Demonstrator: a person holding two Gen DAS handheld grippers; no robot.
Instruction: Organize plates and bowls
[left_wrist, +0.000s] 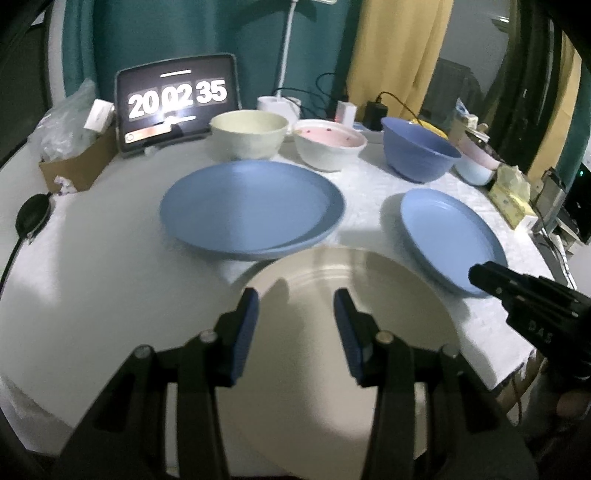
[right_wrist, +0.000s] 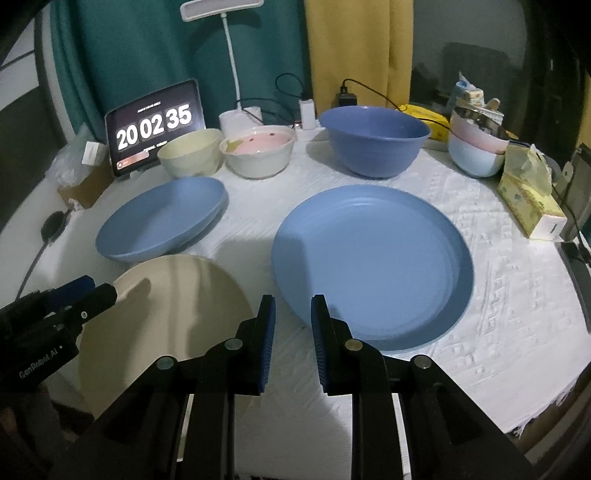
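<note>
My left gripper (left_wrist: 297, 306) hangs over the cream plate (left_wrist: 388, 317), jaws apart, nothing between them. Beyond sits a blue plate (left_wrist: 251, 206), another blue plate (left_wrist: 447, 236) at right, with the right gripper (left_wrist: 480, 275) over its near rim.

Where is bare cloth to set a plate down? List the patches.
Bare cloth lies right of the lone blue plate, toward the tissue box, and left of the stacked blue plates near the cardboard box. The back row of bowls is crowded.
</note>
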